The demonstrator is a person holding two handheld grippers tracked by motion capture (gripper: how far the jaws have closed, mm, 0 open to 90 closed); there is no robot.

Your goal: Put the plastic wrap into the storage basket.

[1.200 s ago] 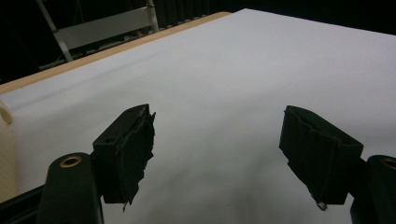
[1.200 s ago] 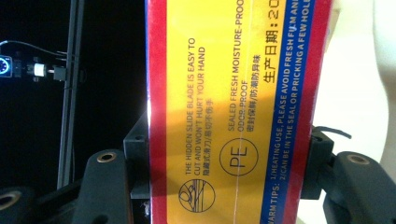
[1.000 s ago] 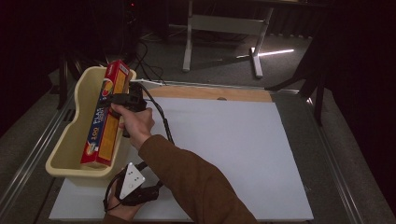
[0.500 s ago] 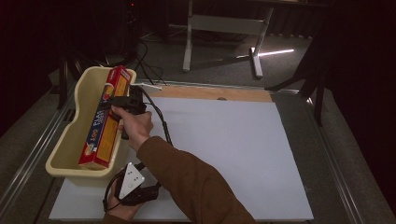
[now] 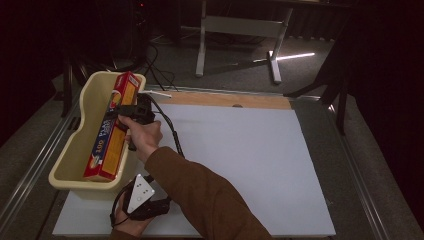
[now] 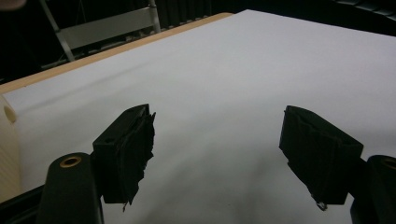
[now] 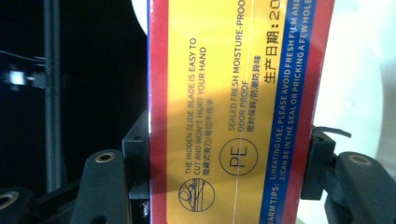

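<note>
A long red and yellow cling-film box (image 5: 112, 140) lies slanted in a beige plastic tub (image 5: 67, 160) at the table's left, its far end resting on the tub's back rim. My right gripper (image 5: 119, 111) reaches over the tub from the right and is shut across the box near its upper half. In the right gripper view both black pads (image 7: 320, 158) press on the sides of the box (image 7: 233, 93). My left gripper (image 5: 150, 202) rests low on the white sheet near the front edge. Its jaws stand wide apart with nothing between them (image 6: 217, 149).
A white sheet (image 5: 240, 150) covers most of the table, with a strip of bare wood (image 5: 225, 100) along the far edge. The right gripper's cable (image 5: 170, 130) trails over the sheet. Metal table legs (image 5: 202, 45) stand on the dark floor beyond.
The right gripper has sunk very slightly with the box in the tub. The left gripper has stayed where it was.
</note>
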